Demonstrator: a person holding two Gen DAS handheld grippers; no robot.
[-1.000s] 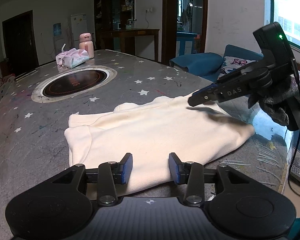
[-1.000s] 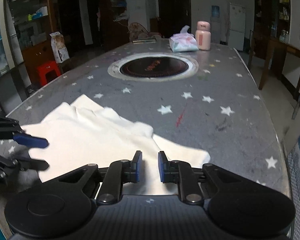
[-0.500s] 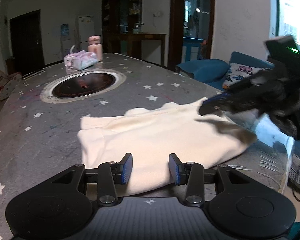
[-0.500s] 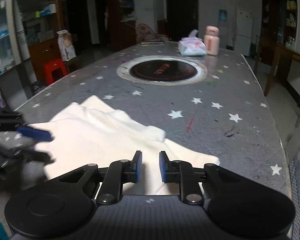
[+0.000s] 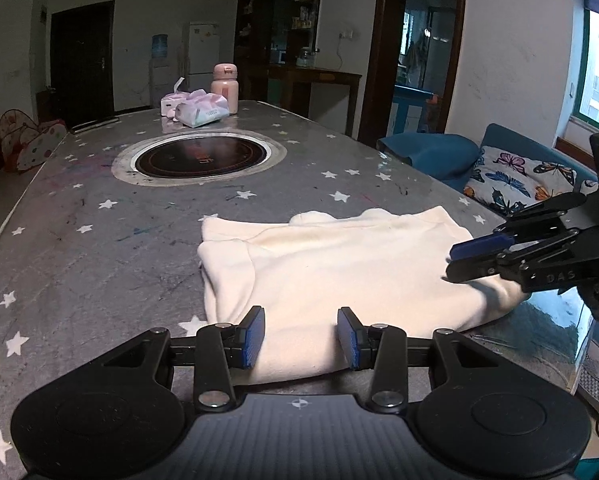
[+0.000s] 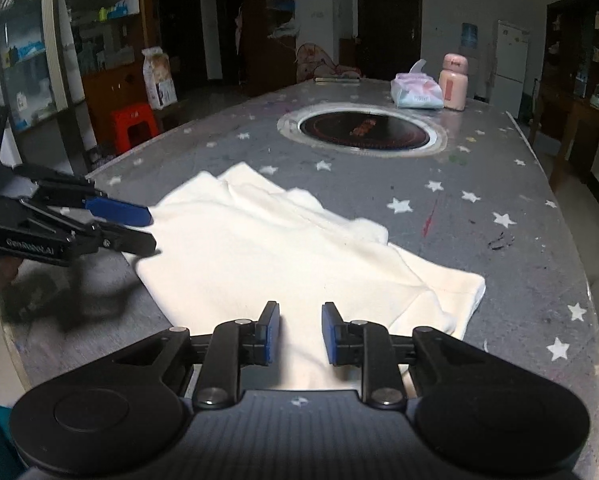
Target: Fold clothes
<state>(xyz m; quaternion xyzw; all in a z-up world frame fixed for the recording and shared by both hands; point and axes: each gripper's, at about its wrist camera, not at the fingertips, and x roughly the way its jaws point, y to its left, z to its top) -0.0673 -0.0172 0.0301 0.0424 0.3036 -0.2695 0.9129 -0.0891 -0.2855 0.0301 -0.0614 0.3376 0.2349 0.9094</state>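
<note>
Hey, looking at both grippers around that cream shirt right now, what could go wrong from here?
1. The cream garment lies at the table edge; a careless pull might drag it off.
2. Both the left gripper and the right gripper are open with nothing held, so a shallow pinch may catch only the top layer.
3. The layers already sit unevenly, so a further fold may come out crooked.

Left gripper [image 5: 301, 338] and right gripper [image 6: 295, 332] both hover low with jaws parted, gripping nothing.

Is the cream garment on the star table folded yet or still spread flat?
Partly folded. The cream fleece garment lies on the grey star-patterned table with layers doubled over at its far side, edges stacked. Both grippers are open, holding nothing.
</note>
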